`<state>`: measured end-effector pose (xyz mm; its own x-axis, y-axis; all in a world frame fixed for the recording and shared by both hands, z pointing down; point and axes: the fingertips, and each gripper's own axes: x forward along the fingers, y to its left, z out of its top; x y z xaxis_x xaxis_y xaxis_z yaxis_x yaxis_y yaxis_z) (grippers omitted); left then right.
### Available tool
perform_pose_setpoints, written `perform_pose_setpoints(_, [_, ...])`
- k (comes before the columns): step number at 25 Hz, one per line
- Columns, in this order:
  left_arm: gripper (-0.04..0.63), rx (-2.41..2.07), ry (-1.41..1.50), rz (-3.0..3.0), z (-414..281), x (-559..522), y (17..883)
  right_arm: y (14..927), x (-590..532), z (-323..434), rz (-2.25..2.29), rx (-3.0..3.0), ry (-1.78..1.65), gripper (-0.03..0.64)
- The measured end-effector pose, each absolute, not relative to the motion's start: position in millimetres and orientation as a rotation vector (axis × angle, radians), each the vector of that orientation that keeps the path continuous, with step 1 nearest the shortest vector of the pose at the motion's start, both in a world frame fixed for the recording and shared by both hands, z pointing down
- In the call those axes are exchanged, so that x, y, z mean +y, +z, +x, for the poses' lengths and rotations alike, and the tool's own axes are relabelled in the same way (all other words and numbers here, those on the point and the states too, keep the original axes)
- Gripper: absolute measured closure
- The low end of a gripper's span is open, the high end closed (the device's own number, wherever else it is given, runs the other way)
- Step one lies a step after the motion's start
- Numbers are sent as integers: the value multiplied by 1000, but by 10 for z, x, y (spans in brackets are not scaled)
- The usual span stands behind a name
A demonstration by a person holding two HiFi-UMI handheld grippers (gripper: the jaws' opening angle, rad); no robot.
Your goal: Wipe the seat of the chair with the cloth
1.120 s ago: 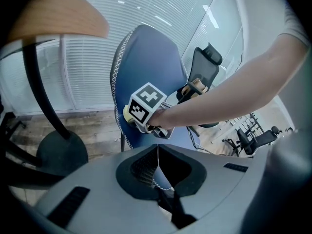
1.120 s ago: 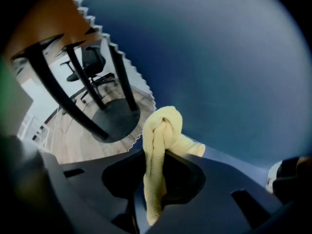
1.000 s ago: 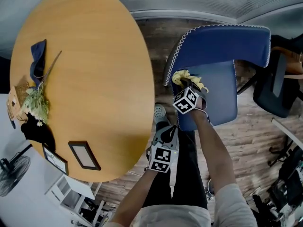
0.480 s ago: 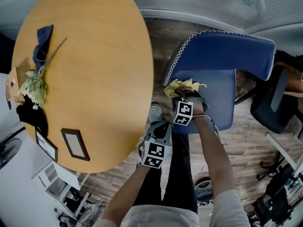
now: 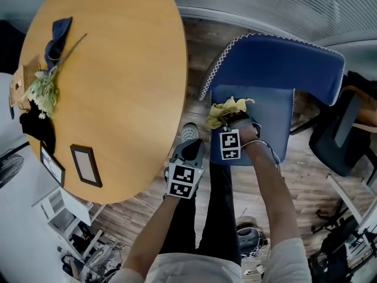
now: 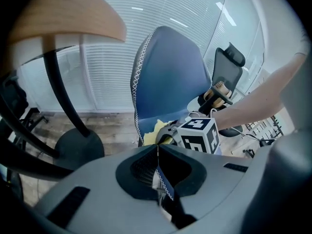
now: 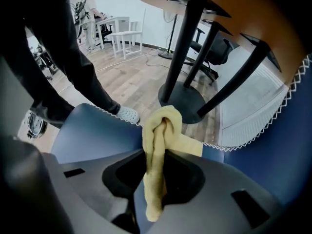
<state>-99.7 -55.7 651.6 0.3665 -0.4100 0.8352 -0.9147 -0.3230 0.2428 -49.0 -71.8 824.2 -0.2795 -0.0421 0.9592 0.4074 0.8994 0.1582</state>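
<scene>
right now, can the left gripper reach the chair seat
Probably yes. The left gripper, jaws shut and empty, hangs just off the seat at its front corner with nothing between them. The right gripper and cloth crowd that corner, though.

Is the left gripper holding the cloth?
No, the left gripper has its jaws shut on nothing, while the yellow cloth is clamped in the right gripper.
</scene>
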Motion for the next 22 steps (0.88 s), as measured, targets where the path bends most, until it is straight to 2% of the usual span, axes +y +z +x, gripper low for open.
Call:
perform_pose_setpoints(11, [566, -1154, 888, 1904, -698, -522, 6501, 8291, -541, 199, -435, -1748, -489, 520])
perform_pose_setpoints(22, [566, -1119, 930, 1971, -316, -538, 6400, 8313, -505, 869, -388, -1786, -435, 520])
